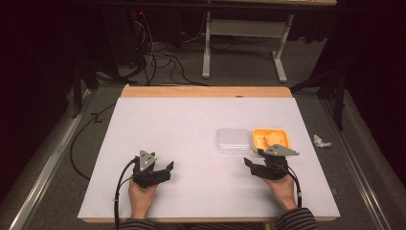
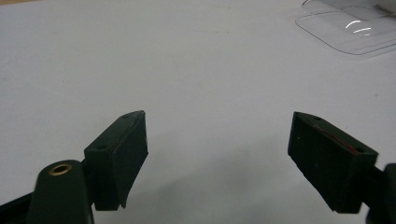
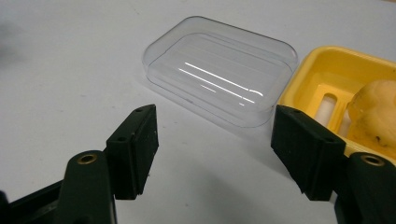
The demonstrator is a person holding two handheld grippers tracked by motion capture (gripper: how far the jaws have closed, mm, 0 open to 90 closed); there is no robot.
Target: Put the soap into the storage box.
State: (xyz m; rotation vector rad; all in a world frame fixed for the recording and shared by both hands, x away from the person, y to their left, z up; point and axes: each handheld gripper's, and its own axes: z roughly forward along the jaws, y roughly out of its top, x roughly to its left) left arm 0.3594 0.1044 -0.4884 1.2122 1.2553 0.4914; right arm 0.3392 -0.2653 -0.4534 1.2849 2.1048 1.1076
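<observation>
Black jaws of the right gripper stand spread wide with nothing between them, low over the white table. Just ahead of them lies the clear plastic lid, resting flat on the table, and touching its side sits the yellow soap dish with a pale orange bar of soap in it. In the high view the same gripper sits just in front of the lid and the dish, at the right of the table.

The left gripper rests well apart, at the left of the table, held by the person's left hand. Its own view shows its 2 jaws released too, over bare table, with a corner of the lid far off.

Judging from how things lie, the work seems to be closing the dish, and it looks barely begun: the soap is in the dish, but the lid is off and untouched. What is left would be grasping the lid, lifting it, setting it over the dish and pressing it home.
</observation>
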